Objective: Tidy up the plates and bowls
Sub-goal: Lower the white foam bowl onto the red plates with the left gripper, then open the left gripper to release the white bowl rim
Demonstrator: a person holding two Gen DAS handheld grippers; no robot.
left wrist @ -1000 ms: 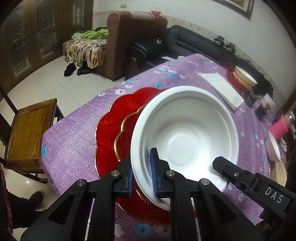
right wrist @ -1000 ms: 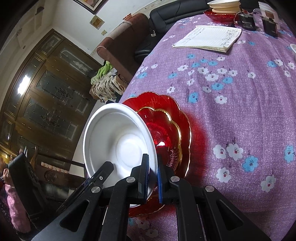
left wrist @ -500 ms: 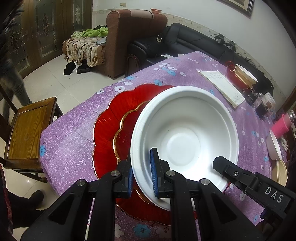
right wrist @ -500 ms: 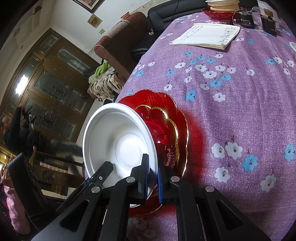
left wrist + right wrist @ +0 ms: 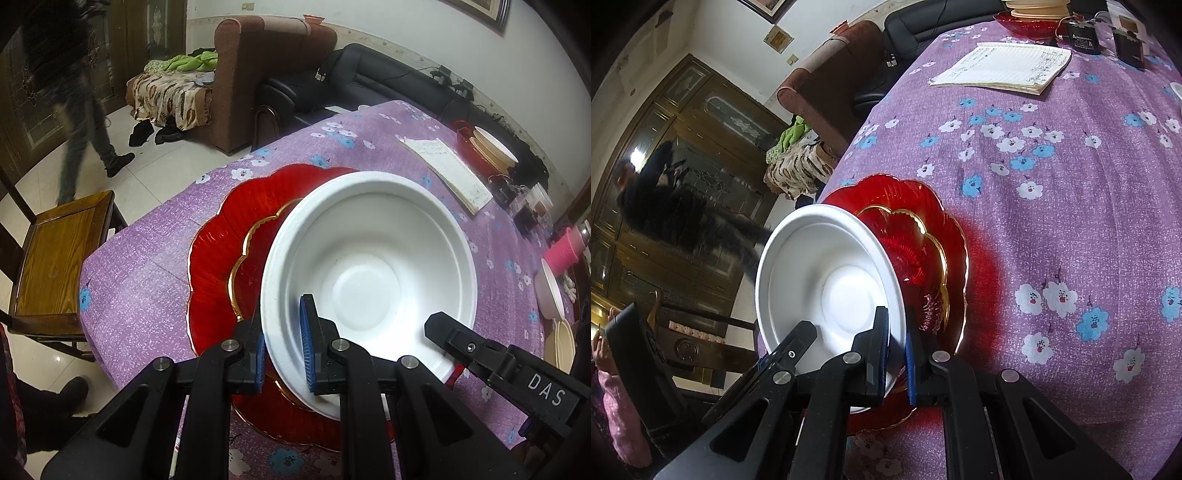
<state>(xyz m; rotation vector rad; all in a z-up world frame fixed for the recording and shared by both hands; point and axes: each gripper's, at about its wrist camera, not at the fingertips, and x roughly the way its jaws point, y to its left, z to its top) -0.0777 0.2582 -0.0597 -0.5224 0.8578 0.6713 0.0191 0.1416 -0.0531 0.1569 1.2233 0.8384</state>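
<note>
Almost nothing on the table has changed over the last second: both tongs hold as they did, and the white bowl (image 5: 369,273) sits at the same tilt. Only a blurred person (image 5: 74,85) has walked into the room behind. In my judgement this is a pause with the bowl poised, not yet set down.

The left gripper (image 5: 282,345) is clamped on the bowl's near rim, 1 blue pad inside the wall and 1 outside. The right gripper (image 5: 895,350) is pinched on the rim at its own side (its tip pokes into the left view, just right of the left tongs). The bowl hangs straight ahead of both pairs of fingers, over 2 nested plates: a small red plate (image 5: 923,266) with a gold scalloped edge, lying in a large red plate (image 5: 236,221).

The bowl looks matte, slightly grainy, likely foam or pulp, with a flat round base. The plates are glossy, ribbed, translucent glass. Beneath lies the purple flowered tablecloth (image 5: 1071,203).
</note>
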